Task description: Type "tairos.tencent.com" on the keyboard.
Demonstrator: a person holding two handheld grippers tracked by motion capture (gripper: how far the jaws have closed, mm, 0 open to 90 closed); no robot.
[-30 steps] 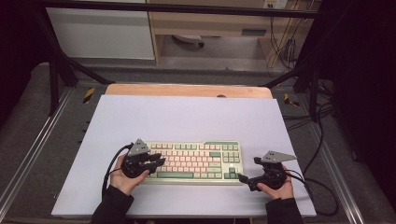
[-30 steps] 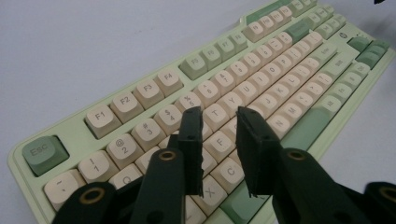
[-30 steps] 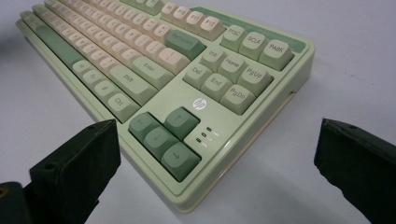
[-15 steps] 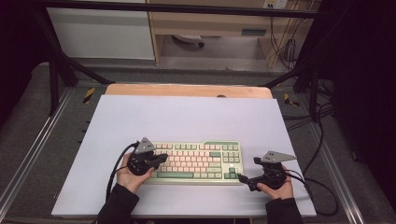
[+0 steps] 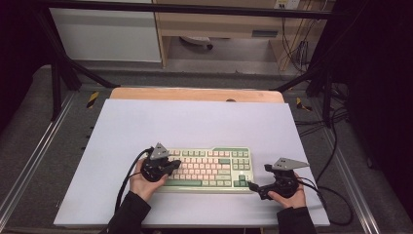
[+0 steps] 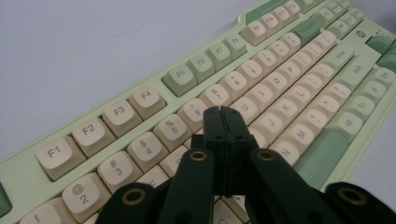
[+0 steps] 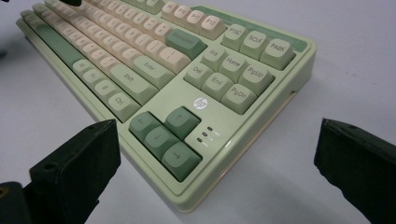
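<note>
Surface (image 5: 195, 122): a pale lilac-grey sheet laid over a wooden top whose far edge shows as a tan strip (image 5: 195, 94); it sits in a frame of dark metal rails. Room behind it: grey carpeted floor, a white cabinet (image 5: 104, 34) at far left, a wooden desk unit (image 5: 219, 24) at far centre, and black cables (image 5: 297, 48) hanging at far right. Keyboard (image 5: 209, 168): pale green case, cream letter keys, darker green modifier and arrow keys. It lies flat on the near half of the surface, slightly right of centre, long side parallel to the near edge. Left gripper (image 5: 168, 165): held over the left end of the keyboard; in the left gripper view its fingers (image 6: 212, 128) are pressed together with nothing between them, having just been closing. The joined tips (image 6: 223, 114) stand over the cream keys around the number row, near the 6 and 7; whether they touch a key cannot be told. Right gripper (image 5: 254, 187): held just off the near right corner of the keyboard, low over the surface. In the right gripper view its fingers (image 7: 79, 163) are spread wide, with the arrow-key corner (image 7: 163, 140) of the keyboard seen between them and ahead of them. They hold nothing and stand apart from the case.
</note>
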